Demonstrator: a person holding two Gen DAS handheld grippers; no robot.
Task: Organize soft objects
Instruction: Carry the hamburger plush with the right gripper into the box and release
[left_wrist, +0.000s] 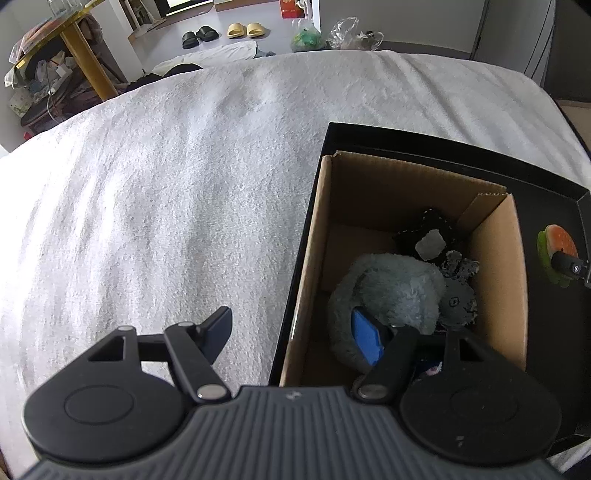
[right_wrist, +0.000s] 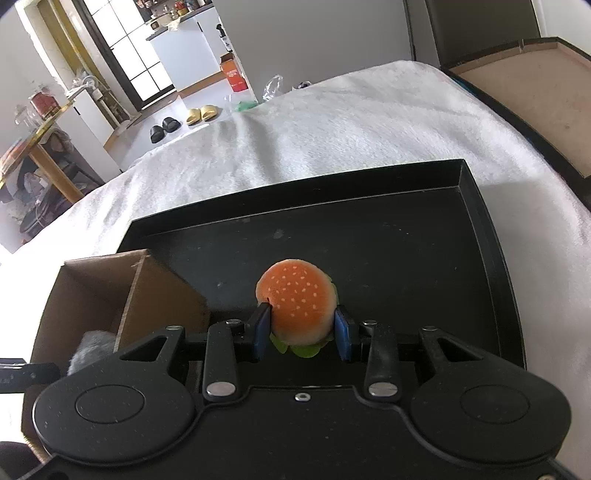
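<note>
Grey plush toys (left_wrist: 402, 291) are already boxed in the cardboard box (left_wrist: 498, 280), the plush burger (right_wrist: 297, 306) is pinched in the right hand-held gripper (right_wrist: 301, 334), and the left hand-held gripper (left_wrist: 303, 336) is spread empty.

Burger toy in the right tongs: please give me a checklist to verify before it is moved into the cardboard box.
1. Right tongs shut on burger toy, a pad on each side: ok.
2. Burger lifted off the black tray: cannot tell.
3. Room left in the cardboard box, beyond the grey plush: ok.
4. Left tongs open, holding nothing: ok.
5. Left tongs out of the way: not ok, one finger reaches into the box.
</note>
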